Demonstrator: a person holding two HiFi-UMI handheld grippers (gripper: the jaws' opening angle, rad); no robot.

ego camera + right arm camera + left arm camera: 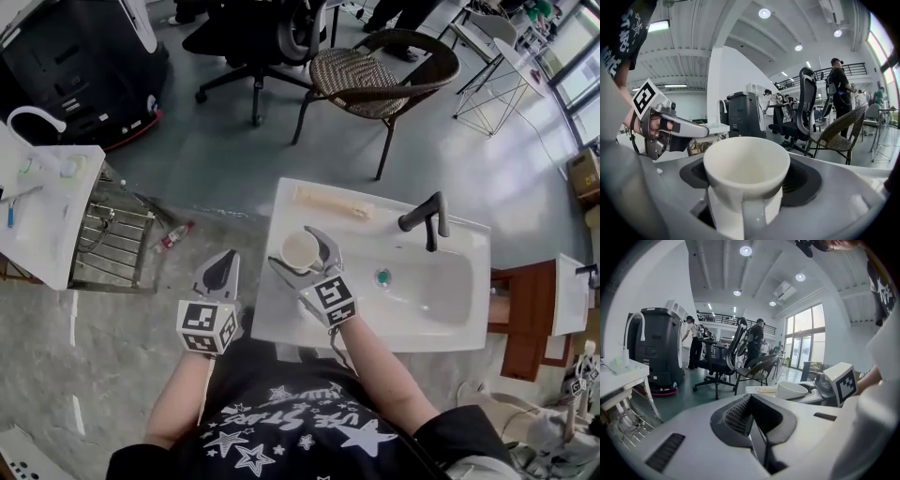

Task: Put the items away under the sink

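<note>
A: Right gripper (292, 246) state?
B: Jaws wide, pads pressing both sides of the white mug (746, 164), handle facing its camera.
A: Mug location?
B: Left end of the sink (450, 323) top, left of the black faucet (427, 217).
A: Left gripper (225, 258)?
B: Jaws together, empty, just beside the sink.
A: Any text?
B: Mug is plain white. The shirt (281, 441) has stars, and its lettering is unreadable.

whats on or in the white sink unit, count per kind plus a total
white cup: 1
long pale item at the back edge: 1
black tap: 1
green drain plug: 1
total: 4
</note>
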